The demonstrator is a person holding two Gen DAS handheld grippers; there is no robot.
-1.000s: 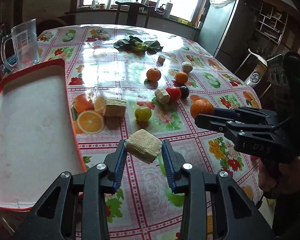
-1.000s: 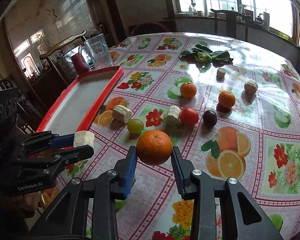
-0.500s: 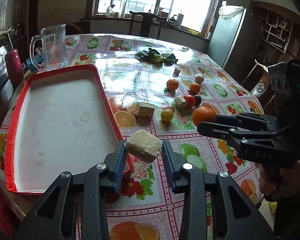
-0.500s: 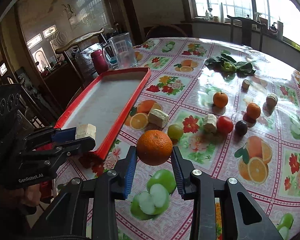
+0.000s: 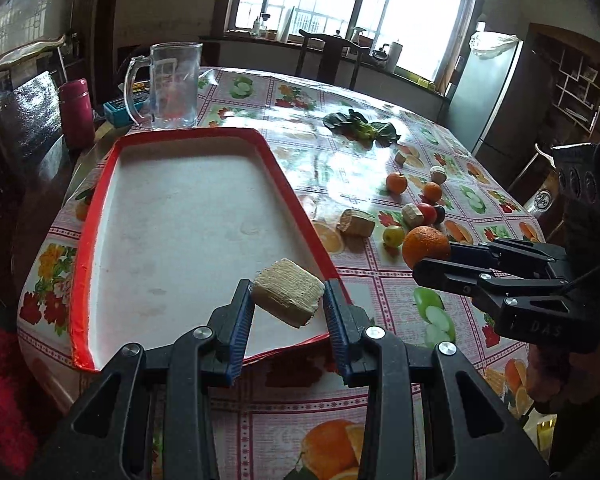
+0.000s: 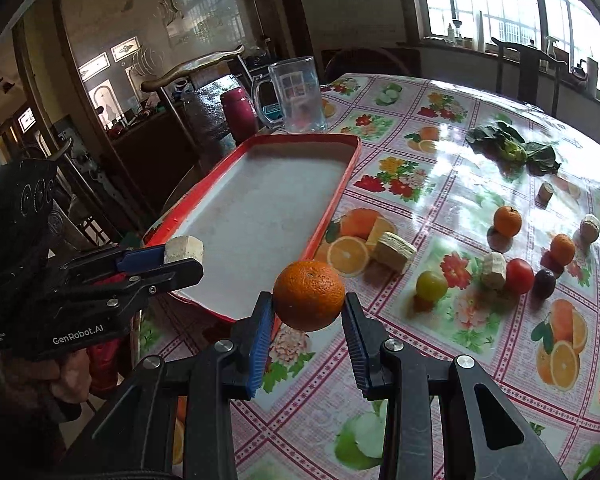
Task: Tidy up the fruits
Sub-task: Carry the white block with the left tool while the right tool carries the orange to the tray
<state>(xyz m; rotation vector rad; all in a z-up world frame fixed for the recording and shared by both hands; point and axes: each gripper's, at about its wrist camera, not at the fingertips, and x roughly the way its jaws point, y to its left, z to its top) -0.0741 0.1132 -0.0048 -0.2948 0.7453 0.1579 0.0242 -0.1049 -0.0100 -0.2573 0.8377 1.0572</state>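
My left gripper (image 5: 289, 300) is shut on a beige ribbed block (image 5: 288, 298), held in the air over the near right corner of the red-rimmed white tray (image 5: 88, 248). My right gripper (image 6: 309, 312) is shut on a large orange (image 6: 309, 295), which hangs over the tablecloth just beyond the tray's near corner (image 6: 328, 216). Each gripper shows in the other's view: the right gripper (image 5: 432, 258) with the orange (image 5: 425, 246), the left gripper (image 6: 182, 256) with the block (image 6: 183, 249). Nothing lies in the tray.
On the flowered cloth to the right lie a beige block (image 6: 396, 251), a yellow-green fruit (image 6: 431, 285), a tomato (image 6: 520, 276), a dark plum (image 6: 545, 282), two small oranges (image 6: 507, 221), and leafy greens (image 6: 512, 150). A glass mug (image 5: 172, 86) and a red flask (image 5: 76, 114) stand behind the tray.
Both grippers have carried their loads leftward across the table, from over the cloth toward the tray. The block now hangs over the tray's corner, and both grips are unchanged.
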